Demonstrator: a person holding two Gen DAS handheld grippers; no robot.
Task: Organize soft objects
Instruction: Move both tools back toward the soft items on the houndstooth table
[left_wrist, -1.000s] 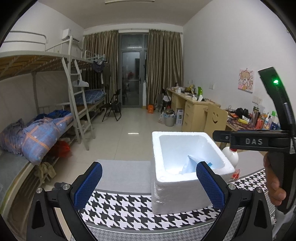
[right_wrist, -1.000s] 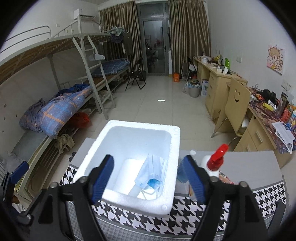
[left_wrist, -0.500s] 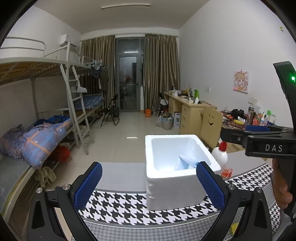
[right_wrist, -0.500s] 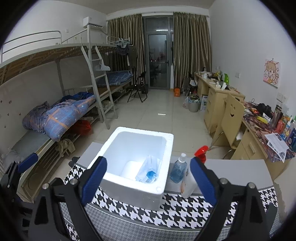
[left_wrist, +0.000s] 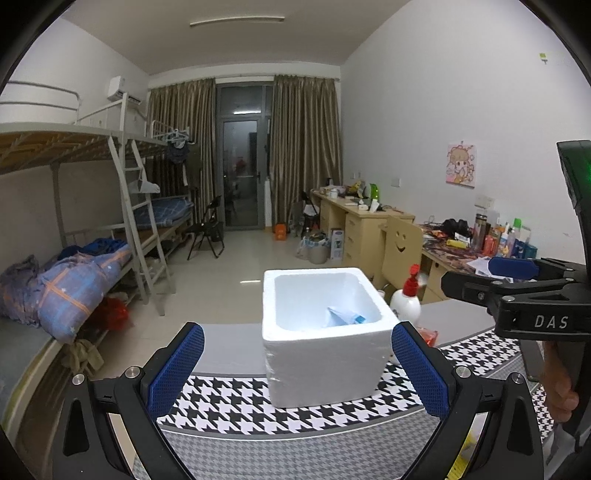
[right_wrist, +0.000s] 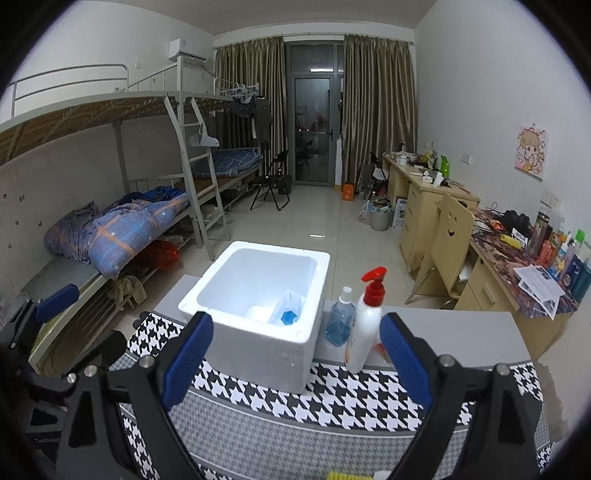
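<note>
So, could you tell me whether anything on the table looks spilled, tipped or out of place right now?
Nothing stands out. The foam box sits flat on the houndstooth cloth with a clear packet inside, and the red-capped bottle and blue bottle stand upright beside it.

You see a white square foam box (right_wrist: 258, 321), black-and-white houndstooth cloth (right_wrist: 332, 398), white plastic pump bottle (right_wrist: 365, 332) with red top, blue gripper pads (right_wrist: 188, 358).

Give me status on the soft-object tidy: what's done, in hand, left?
Done: a clear packet with blue contents lies inside the white foam box. In hand: nothing; the left gripper and right gripper are open and empty. Left: no other soft item shows; only two bottles stand beside the box.
</note>
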